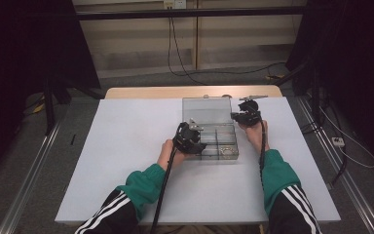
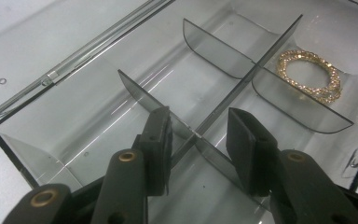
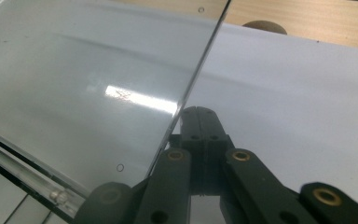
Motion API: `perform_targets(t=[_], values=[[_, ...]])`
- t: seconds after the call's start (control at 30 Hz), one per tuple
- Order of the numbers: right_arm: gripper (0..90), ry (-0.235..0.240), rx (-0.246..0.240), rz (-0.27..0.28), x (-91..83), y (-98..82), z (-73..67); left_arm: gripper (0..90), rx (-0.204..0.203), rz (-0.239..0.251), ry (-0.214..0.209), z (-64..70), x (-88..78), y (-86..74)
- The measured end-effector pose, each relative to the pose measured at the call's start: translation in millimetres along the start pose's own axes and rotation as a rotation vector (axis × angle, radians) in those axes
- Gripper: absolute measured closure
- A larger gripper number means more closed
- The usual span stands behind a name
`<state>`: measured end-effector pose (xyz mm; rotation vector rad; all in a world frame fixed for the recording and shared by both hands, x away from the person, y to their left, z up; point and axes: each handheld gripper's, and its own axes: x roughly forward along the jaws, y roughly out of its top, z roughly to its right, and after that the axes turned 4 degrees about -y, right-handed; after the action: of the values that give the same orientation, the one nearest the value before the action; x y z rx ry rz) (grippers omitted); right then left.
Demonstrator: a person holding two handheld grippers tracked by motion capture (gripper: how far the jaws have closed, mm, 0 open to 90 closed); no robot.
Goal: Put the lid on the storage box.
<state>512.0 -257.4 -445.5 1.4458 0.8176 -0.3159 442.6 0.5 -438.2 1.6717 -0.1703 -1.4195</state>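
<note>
Two grippers: left gripper (image 2: 199, 149) parted over the clear grey plastic compartment box (image 1: 210, 136)'s divider; right gripper (image 3: 200, 126) clenched beside the lid (image 3: 88, 79) edge, likely steadying it.

box (image 2: 74, 140): clear smoky plastic, glossy, smooth
lid (image 3: 74, 84): transparent plastic, shiny glare
bracelet (image 2: 310, 77): gold-look beads, sparkly
left gripper (image 2: 198, 140): matt black plastic, brass-look rivets
table (image 1: 126, 146): matt white; far edge wood

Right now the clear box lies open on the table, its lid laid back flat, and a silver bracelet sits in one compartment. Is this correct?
Not quite: the bracelet is gold, not silver, as the left gripper view shows. The rest holds: the clear box lies open on the table with its lid laid back flat.
</note>
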Motion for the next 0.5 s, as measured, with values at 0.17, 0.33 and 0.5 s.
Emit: perform_targets(t=[0.17, 0.33, 0.5], values=[[90.0, 0.003, -0.001, 0.03, -4.7, 2.2, -0.5, 60.7, -0.001, -0.001, 0.0, 0.1, -0.1, 0.0], [90.0, 0.004, -0.009, 0.058, -10.2, 5.1, -1.4, 60.7, 0.0, 0.0, 0.001, 0.1, 0.0, 0.0], [90.0, 0.003, -0.021, 0.087, -15.9, 8.4, -2.7, 60.7, 0.0, 0.0, 0.001, 0.1, 0.0, 0.0]])
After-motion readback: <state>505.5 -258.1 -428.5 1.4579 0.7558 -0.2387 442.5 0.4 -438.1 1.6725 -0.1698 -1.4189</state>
